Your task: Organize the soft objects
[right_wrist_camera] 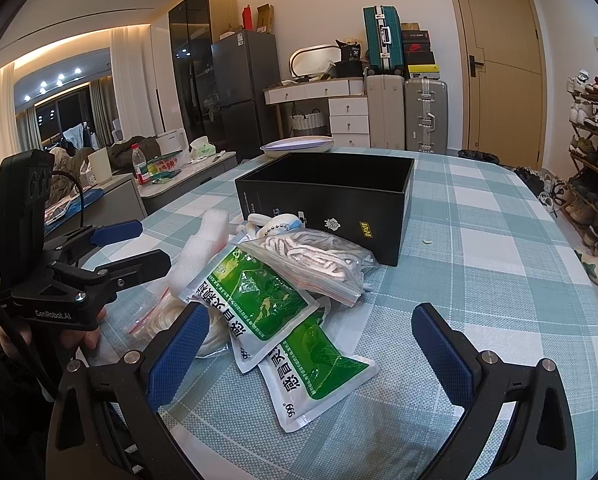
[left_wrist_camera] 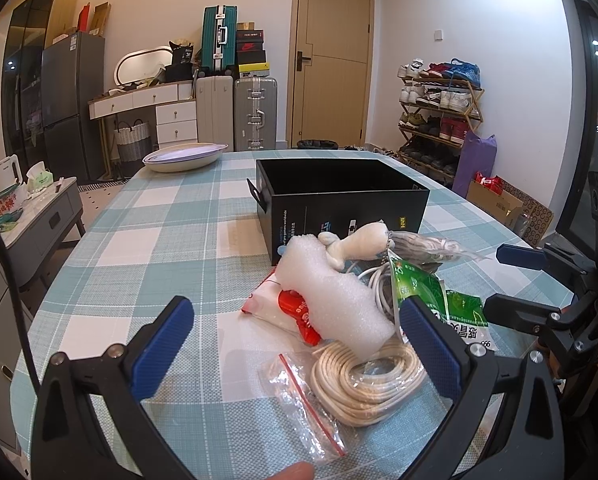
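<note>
Left gripper [left_wrist_camera: 295, 344]: jaws spread wide, holding nothing; poised low over the near end of the pile, the foam block and cable coil lying between its blue pads.
Right gripper [right_wrist_camera: 309, 354]: jaws likewise wide apart and empty; the two green sachets lie between its fingers.
Black box [left_wrist_camera: 341, 196]: open-topped, nothing visible inside, standing on the checked tablecloth [left_wrist_camera: 139, 240] just behind the pile; the likely place for the goods.
Foam block [left_wrist_camera: 331, 296]: white, on top of the pile, tilted. Judged very light and squashy; take across its narrow width with a gentle close.
Cable coil [left_wrist_camera: 369, 380]: cream, loosely wound, under the foam's near end. Limp; grip a bundle of several turns, or it may unspool.
Green sachets [right_wrist_camera: 283, 320]: two, overlapping, flat, glossy. Probably slippery; pinch at a sealed edge.
Zip bag of white cord [right_wrist_camera: 319, 260]: clear, resting on the upper sachet, beside the box. Soft, shifting contents; seize at the bulk.
Small plush figure [left_wrist_camera: 359, 244]: white, with a ball chain, against the box. Light; grasp the body.
Red-and-white pack [left_wrist_camera: 287, 308]: partly under the foam; contents cannot be told.
</note>
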Motion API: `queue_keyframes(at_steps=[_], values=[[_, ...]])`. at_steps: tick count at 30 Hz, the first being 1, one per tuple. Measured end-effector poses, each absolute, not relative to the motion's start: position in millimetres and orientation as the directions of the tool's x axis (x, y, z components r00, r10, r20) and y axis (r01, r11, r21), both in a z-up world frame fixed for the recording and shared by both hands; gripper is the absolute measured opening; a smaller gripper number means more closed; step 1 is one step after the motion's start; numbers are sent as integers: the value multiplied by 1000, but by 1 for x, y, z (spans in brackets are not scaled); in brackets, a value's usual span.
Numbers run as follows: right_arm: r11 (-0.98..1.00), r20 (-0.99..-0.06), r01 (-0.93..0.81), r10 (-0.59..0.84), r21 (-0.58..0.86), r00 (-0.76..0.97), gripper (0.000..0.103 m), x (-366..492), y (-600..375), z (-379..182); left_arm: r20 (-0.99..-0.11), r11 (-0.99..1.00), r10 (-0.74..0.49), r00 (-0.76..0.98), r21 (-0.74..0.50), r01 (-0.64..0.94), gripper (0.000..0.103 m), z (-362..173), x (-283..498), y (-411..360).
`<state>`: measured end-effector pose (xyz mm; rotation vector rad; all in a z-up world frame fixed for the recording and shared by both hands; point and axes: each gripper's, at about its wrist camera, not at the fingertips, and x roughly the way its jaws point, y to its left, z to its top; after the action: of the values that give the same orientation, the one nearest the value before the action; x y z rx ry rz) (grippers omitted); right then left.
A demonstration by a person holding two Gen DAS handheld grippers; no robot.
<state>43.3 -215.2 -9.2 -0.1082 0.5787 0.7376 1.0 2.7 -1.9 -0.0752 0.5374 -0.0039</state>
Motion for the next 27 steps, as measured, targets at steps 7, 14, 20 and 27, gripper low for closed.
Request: queue_keyframes(at_steps=[7,14,20,27], values=[[739,-538,-666,604,102,588,103,43,-214,-10,-512,997,-22,859,-73,-17,103,-2,1,3],[739,-549,-667,597,93,585,103,44,-213,-9,-512,999,-11,859,-49,-16,103,-2,1,2],[747,-567,-661,575,70,590,103,44,-212,-6,-506,998,-22,862,-55,-7,103,4,-1,0],[713,-594,-693,604,106,531,103,44,-204,-7,-501,998,-18,865,-60,-13,103,4,-1,-1]])
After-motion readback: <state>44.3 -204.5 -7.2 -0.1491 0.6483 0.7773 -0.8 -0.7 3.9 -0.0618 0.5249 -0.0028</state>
